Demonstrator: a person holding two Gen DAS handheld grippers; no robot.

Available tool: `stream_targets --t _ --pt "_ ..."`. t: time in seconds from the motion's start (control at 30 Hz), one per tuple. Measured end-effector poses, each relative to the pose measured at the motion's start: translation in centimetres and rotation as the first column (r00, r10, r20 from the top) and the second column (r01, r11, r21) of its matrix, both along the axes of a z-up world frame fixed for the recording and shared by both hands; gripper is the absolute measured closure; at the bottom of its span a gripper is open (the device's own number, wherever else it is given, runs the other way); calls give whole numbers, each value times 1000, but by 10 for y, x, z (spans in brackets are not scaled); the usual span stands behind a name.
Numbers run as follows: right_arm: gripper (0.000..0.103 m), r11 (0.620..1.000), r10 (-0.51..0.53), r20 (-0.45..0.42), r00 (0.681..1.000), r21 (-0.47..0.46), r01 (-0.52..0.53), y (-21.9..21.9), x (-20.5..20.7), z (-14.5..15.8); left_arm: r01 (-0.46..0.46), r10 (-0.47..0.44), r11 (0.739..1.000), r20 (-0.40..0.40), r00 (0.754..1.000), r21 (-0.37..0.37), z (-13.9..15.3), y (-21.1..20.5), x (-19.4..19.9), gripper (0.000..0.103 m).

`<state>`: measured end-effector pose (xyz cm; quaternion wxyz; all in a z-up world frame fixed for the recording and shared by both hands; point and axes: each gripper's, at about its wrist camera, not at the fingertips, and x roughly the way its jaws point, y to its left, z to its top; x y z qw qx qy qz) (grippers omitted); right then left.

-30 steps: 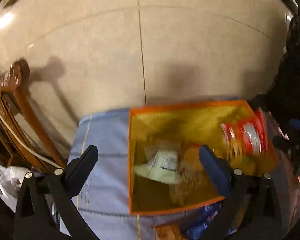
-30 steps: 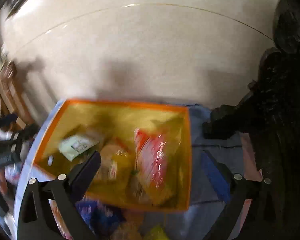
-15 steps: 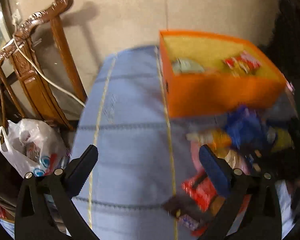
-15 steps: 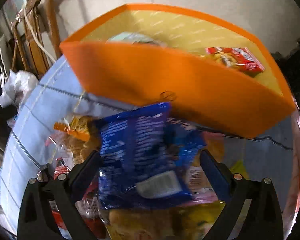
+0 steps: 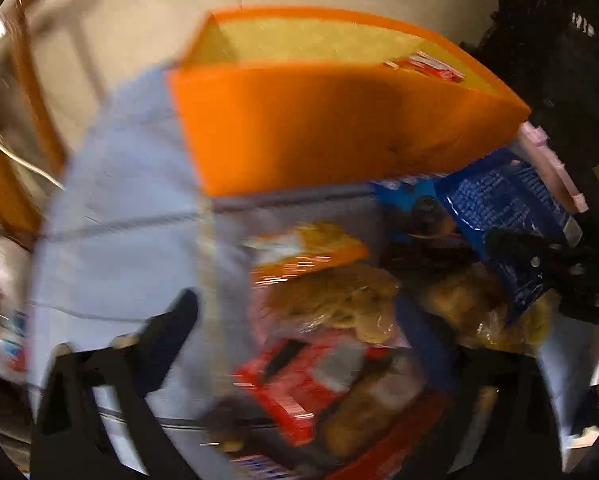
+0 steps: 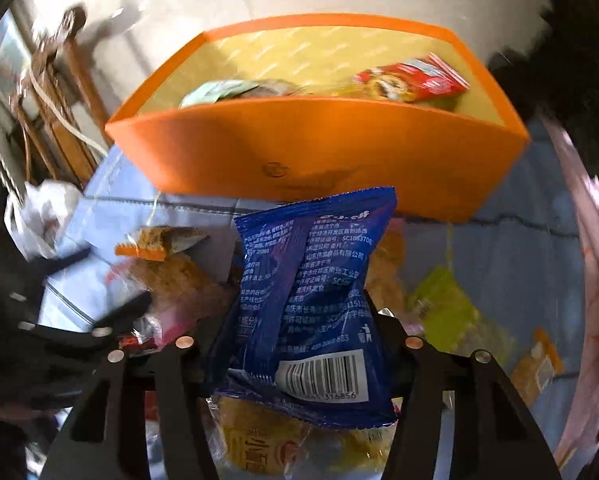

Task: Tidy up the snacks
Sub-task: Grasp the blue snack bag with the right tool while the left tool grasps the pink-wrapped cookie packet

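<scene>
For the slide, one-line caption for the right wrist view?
Right gripper closing around a blue snack packet in front of the orange box.

Blue snack packet [image 6: 311, 300]: glossy plastic film, creased, with a white printed barcode label. Orange box [image 6: 323, 156]: matt, smooth board outside, yellow patterned lining inside; it sits on a pale blue woven cloth [image 6: 511, 256] with stitched lines. Chair [image 5: 23, 120] at left: varnished wood.
</scene>
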<state>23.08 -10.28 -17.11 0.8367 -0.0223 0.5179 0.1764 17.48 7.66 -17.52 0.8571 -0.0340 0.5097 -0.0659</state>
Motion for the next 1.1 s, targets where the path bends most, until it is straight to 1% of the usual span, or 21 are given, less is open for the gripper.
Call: stream_targets --t 0.03,0.13,0.23,0.33,0.4,0.43,0.47,0.5,0.57,0.63,0.67,0.7,0.73,0.77,0.83,0.93,0.97,1.0,1.03,1.07,1.1 --pt "49 1000 -19 1 1000 13 19 -7 -2 3 4 -4 1000 -16 1000 -24 -4 -2 1 40" --pt "61 999 -36 15 999 28 35 -22 -7 12 11 -13 999 -38 999 -47 -8 -4 4 45" --pt "64 996 -60 29 998 62 58 -41 -12 23 -13 8 996 -59 998 -91 -5 3 4 52" --pt "63 996 -63 35 997 68 60 -48 -12 24 -5 0 997 -55 998 -80 -3 -1 0 55" --pt "35 998 -45 31 998 38 44 -45 -11 19 0 -4 997 -52 999 -79 0 -3 -4 57" --pt "9 999 -46 51 998 -6 47 -43 -11 16 -1 -4 996 -53 999 -85 0 -2 -6 57" --pt "6 998 -45 86 995 -41 49 -42 -14 15 -4 -1 996 -55 999 -90 0 0 -6 59" --pt "6 997 -38 109 993 -61 45 -38 -14 12 -12 7 996 -55 998 -89 0 1 -7 68" --pt "6 989 -12 119 993 -143 29 -31 -13 5 -13 9 998 -59 998 -67 1 2 -6 68" --pt "6 979 4 112 994 -202 19 -19 -11 -5 -30 29 999 -43 999 -25 0 -3 -7 64" --pt "6 976 8 111 994 -216 16 -13 -9 -11 -43 44 999 -36 998 11 0 -5 -7 52" --pt "6 972 -17 110 994 -233 42 -12 -8 -15 -58 59 997 -34 998 41 -3 -4 -1 20" --pt "6 968 -65 107 992 -234 88 -15 -7 -18 -74 76 995 -34 997 65 -4 -3 1 6" --pt "5 968 -96 100 990 -221 117 -20 -5 -19 -86 88 994 -19 996 72 -2 -4 1 4" --pt "4 957 -196 77 978 -202 208 -39 -4 -22 -70 70 997 20 997 24 2 -7 -3 4" --pt "4 955 -264 5 964 -139 262 -60 4 -32 -70 72 994 -15 997 84 -8 -17 9 4" --pt "7 957 -281 -30 959 -86 278 -68 7 -39 -73 76 994 -30 997 82 -13 -19 14 4" --pt "13 954 -296 -38 954 -60 293 -72 8 -42 -69 70 997 -25 997 46 -14 -20 15 4" --pt "32 948 -315 -21 949 -61 314 -75 7 -43 -63 63 998 -22 998 1 -16 -19 16 6" --pt "39 952 -306 -12 952 -36 305 -77 6 -41 -53 51 998 -42 998 -44 -19 -18 16 26" --pt "40 955 -297 -33 954 -15 296 -78 6 -40 -30 23 993 -63 998 -117 -20 -18 17 38"
